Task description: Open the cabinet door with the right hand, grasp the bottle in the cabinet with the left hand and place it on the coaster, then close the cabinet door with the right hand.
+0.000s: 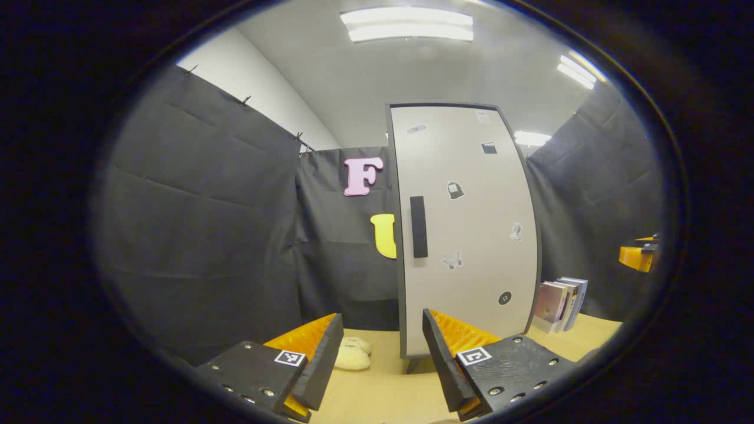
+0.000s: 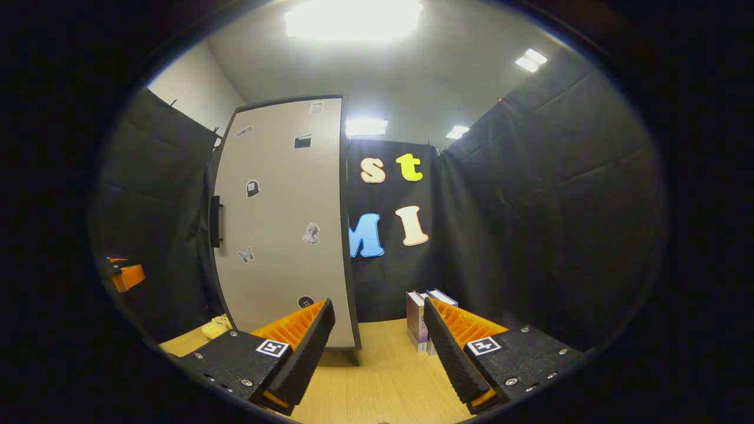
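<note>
A tall grey cabinet (image 1: pixel 465 229) stands on the wooden table with its door closed, so its inside is hidden. A dark vertical handle (image 1: pixel 418 227) sits on the door's left side. My left gripper (image 1: pixel 383 347) is open in front of the cabinet's lower left, holding nothing. In the right gripper view the same cabinet (image 2: pixel 283 224) stands to the left, its handle (image 2: pixel 215 221) on the far left edge. My right gripper (image 2: pixel 377 335) is open and empty, short of the cabinet's right edge. The right gripper (image 1: pixel 639 254) also shows far right in the left gripper view.
Several books (image 1: pixel 559 303) stand upright right of the cabinet, also seen as books (image 2: pixel 421 321) behind my right fingers. A pale soft object (image 1: pixel 352 353) lies on the table (image 1: pixel 377 388) left of the cabinet. Black cloth walls close in on all sides.
</note>
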